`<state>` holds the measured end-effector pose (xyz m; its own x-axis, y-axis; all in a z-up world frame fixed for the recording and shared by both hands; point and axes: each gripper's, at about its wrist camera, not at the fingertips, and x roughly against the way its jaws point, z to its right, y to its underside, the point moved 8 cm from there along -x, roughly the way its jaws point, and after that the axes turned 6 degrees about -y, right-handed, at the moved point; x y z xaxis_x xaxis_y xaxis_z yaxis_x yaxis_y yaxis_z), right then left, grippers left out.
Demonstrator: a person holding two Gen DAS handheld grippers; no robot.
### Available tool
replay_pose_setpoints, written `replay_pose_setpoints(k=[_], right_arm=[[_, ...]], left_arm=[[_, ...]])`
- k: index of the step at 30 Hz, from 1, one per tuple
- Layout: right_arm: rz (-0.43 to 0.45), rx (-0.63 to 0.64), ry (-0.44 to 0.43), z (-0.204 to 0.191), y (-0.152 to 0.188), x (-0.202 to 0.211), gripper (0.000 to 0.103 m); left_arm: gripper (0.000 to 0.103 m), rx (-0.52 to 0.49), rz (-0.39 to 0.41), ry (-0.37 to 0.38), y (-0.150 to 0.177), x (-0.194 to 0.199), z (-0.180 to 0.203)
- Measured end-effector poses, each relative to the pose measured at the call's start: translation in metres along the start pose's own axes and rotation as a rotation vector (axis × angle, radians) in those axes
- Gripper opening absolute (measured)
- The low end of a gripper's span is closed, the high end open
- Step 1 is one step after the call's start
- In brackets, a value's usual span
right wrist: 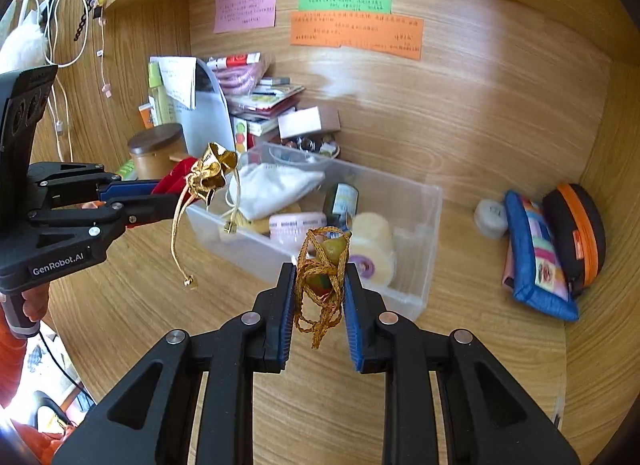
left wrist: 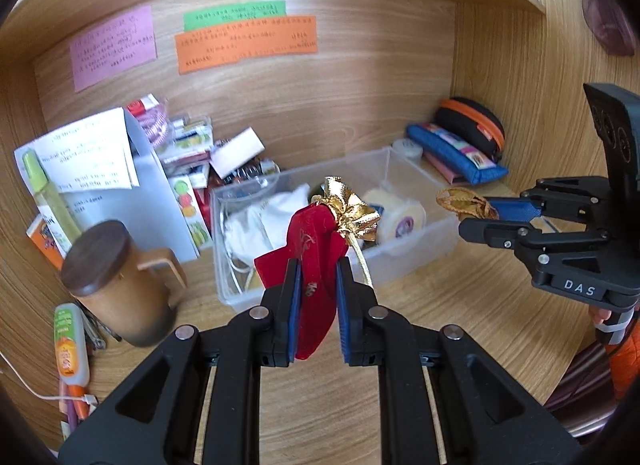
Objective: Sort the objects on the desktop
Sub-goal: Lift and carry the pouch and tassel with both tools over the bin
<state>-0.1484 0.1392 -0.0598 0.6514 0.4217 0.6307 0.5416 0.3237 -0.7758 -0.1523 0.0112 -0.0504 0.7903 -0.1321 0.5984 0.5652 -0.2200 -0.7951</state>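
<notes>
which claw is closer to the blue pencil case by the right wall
Right. The right claw, holding a gold cord, hangs nearer the pencil case; the left claw, gripping a red pouch, sits further left.

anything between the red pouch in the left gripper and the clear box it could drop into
Nothing visible blocks it. The left hand-held gripper holds the red velvet pouch with gold ruffled top in the air, near the clear plastic storage box, which is open on top. The box already holds a white cloth and other items.
</notes>
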Motion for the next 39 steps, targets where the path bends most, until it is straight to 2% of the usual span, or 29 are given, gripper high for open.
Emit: replay_pose_setpoints(k=[10, 16, 29, 39], right_arm=[[0.027, 0.013, -0.005, 0.007, -0.038, -0.017, 0.02], [0.016, 0.01, -0.02, 0.009, -0.053, -0.041, 0.02], [-0.081, -0.029, -0.036, 0.025, -0.05, -0.102, 0.02], [-0.111, -0.06, -0.042, 0.036, -0.038, -0.127, 0.02]], left_arm=[[0.015, 0.038, 0.04, -0.015, -0.037, -0.004, -0.024], [0.015, 0.042, 0.028, -0.008, -0.046, -0.022, -0.028], [0.016, 0.037, -0.078, 0.055, -0.037, -0.092, -0.014], [0.019, 0.029, -0.12, 0.082, -0.024, -0.118, -0.007]])
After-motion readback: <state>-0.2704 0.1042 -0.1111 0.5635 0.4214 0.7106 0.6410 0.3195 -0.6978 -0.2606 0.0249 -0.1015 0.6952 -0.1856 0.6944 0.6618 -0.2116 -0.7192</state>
